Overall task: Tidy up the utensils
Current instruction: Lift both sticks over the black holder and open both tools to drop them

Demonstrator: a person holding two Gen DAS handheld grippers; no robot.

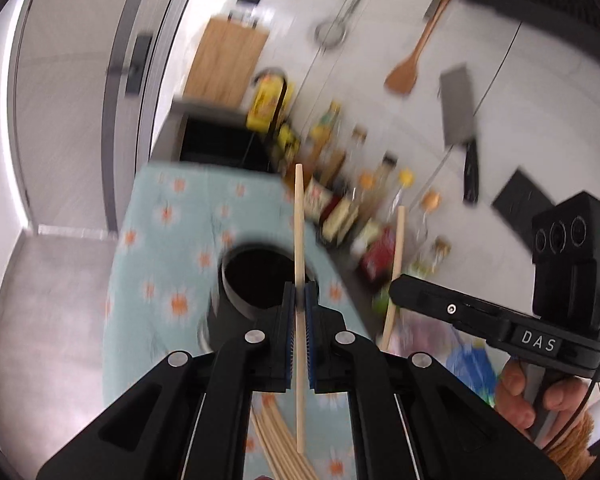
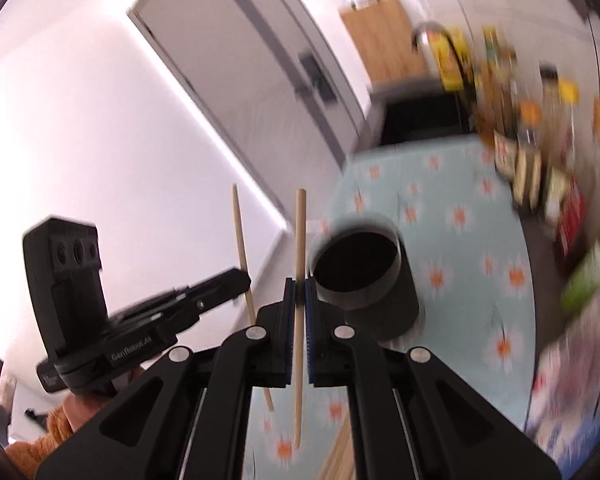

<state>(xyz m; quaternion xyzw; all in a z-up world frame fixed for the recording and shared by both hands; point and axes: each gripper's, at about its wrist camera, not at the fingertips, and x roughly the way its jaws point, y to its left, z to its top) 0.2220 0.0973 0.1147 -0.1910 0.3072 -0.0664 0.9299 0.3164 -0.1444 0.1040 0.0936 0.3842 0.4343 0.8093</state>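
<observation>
My left gripper (image 1: 299, 294) is shut on a pale wooden chopstick (image 1: 299, 220) that stands upright between its blue pads. Just beyond it a black cylindrical holder (image 1: 228, 300) stands on the flowered teal cloth (image 1: 160, 240). My right gripper (image 2: 300, 288) is shut on a second upright chopstick (image 2: 300, 232), left of the holder (image 2: 380, 304). Each view shows the other gripper beside it: the right gripper (image 1: 398, 286) with its chopstick (image 1: 399, 240), the left gripper (image 2: 242, 280) with its chopstick (image 2: 239, 232). Several loose chopsticks (image 1: 280, 440) lie on the cloth below.
Bottles and sauce jars (image 1: 332, 184) crowd the counter along the wall right of the cloth. A cleaver (image 1: 458, 108), a wooden spatula (image 1: 404, 72) and a strainer (image 1: 332, 32) hang on the wall. A dark sink (image 1: 220, 140) lies behind the cloth. Plastic bags (image 2: 572, 352) sit at the right.
</observation>
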